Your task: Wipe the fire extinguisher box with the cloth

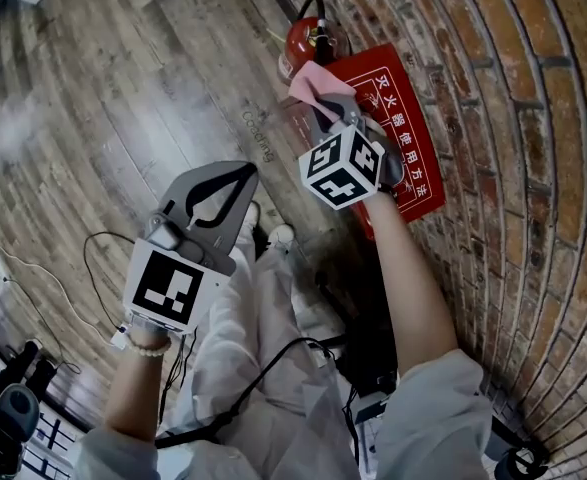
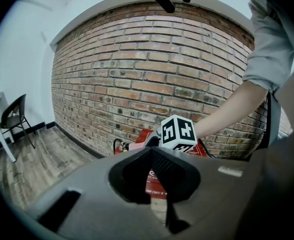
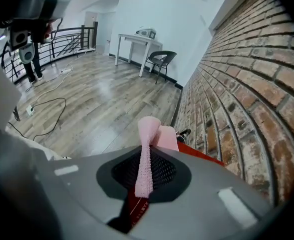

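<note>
Left gripper hangs over the floor, jaws closed on nothing. Right gripper pinches the pink cloth against the red box by the wall.

灭火器使用方法 on red fire extinguisher box
</note>
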A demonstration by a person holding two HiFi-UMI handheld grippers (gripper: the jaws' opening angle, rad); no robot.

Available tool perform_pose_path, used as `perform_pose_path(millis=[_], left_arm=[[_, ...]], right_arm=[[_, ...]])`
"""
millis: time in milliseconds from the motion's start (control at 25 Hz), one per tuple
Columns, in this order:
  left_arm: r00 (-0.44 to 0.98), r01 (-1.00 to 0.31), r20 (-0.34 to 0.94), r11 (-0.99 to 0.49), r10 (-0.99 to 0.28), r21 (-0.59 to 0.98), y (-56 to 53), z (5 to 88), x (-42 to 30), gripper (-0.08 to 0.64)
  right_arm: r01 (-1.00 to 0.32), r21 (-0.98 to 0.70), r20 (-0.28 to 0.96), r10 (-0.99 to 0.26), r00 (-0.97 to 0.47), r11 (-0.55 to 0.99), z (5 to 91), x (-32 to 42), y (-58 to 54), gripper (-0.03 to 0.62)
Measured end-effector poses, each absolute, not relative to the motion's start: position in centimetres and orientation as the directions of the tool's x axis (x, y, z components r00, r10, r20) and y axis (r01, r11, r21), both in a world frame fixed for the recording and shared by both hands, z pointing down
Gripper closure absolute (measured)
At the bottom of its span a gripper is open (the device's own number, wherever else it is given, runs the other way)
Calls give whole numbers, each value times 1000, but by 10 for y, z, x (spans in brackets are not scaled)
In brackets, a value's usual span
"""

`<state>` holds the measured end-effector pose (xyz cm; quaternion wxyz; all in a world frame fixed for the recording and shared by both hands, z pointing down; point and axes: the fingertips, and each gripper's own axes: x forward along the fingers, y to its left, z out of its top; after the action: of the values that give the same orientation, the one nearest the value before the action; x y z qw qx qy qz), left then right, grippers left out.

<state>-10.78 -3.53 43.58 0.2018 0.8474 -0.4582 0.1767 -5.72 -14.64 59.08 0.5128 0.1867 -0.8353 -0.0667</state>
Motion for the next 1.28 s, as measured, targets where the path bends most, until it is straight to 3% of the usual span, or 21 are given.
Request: perform_pose_path(millis=[1280], left_arm=[[610,-771,482,-612,-629,176,-31,431,-40,560]], right_arm=[[-367,216,855,-357,-377,905,596,63,-47,563]])
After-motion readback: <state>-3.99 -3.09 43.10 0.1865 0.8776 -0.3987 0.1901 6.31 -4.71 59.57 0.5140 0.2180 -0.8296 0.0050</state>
